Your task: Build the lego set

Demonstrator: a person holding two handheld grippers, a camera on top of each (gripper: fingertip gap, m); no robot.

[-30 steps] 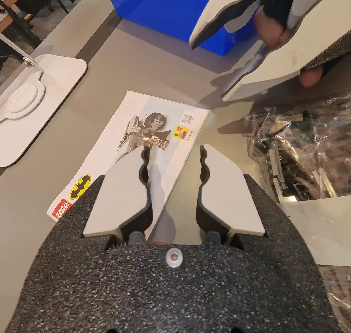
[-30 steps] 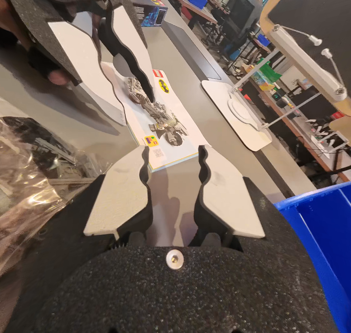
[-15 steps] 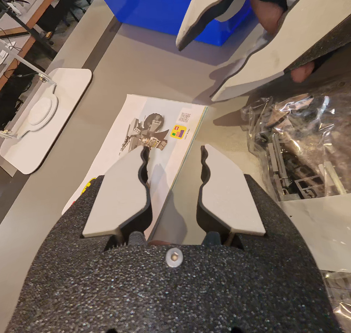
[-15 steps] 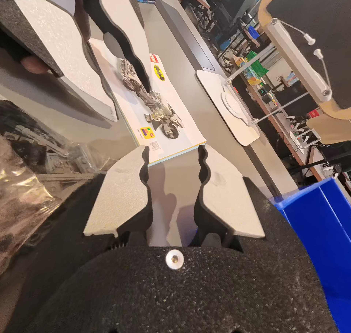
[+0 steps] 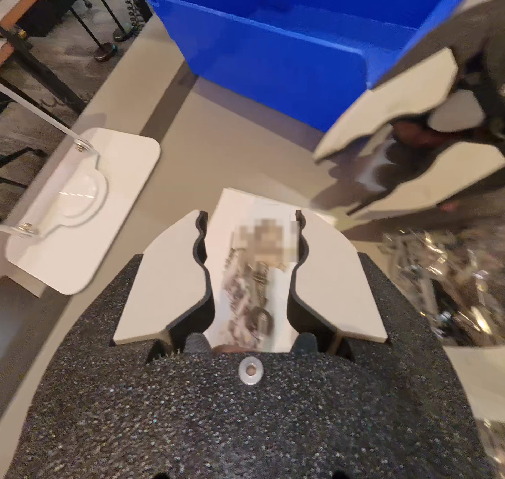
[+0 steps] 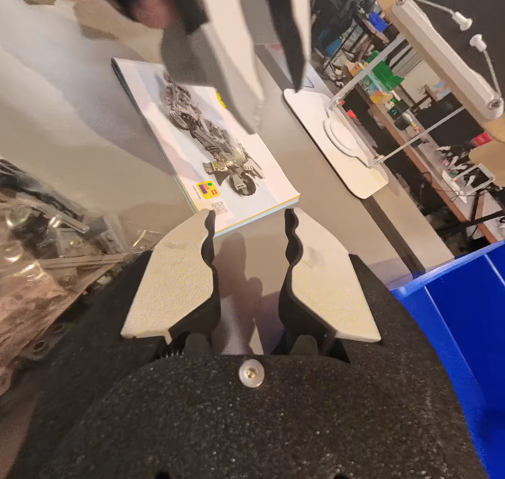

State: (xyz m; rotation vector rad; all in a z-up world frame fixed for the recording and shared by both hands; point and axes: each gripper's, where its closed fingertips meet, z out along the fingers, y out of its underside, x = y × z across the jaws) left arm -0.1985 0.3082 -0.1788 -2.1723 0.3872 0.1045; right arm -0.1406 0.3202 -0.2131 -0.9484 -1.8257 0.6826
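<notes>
Grippers first: we see the left gripper (image 5: 250, 214) with its jaws spread wide and nothing between its pads, poised over a white instruction booklet (image 5: 246, 261) that lies flat on the grey counter (image 5: 218, 143). The booklet's cover fills the space between the two fingers, but it lies below them and we see neither pad pressing on it. The right gripper (image 6: 248, 213) is likewise open and bare, its fingertips just short of the near edge of the same booklet (image 6: 218, 149), with only counter (image 6: 322, 220) showing between its fingers. In the left wrist view the right gripper (image 5: 336, 184) comes in from the upper right, jaws apart, close to the booklet's far right corner; that part of the picture is blurred. In the right wrist view the left gripper (image 6: 269, 110) hangs over the booklet's far half, also blurred.

Moving outward, we find a clear plastic bag of grey and dark parts (image 5: 442, 282) on the counter just beside the booklet, on its right in the left wrist view. A blue bin (image 5: 273, 42) stands open on the counter beyond the booklet. To the left lies a white board (image 5: 82, 206) with a clear plastic bracket (image 5: 79, 189) mounted on it, at the counter's edge.
</notes>
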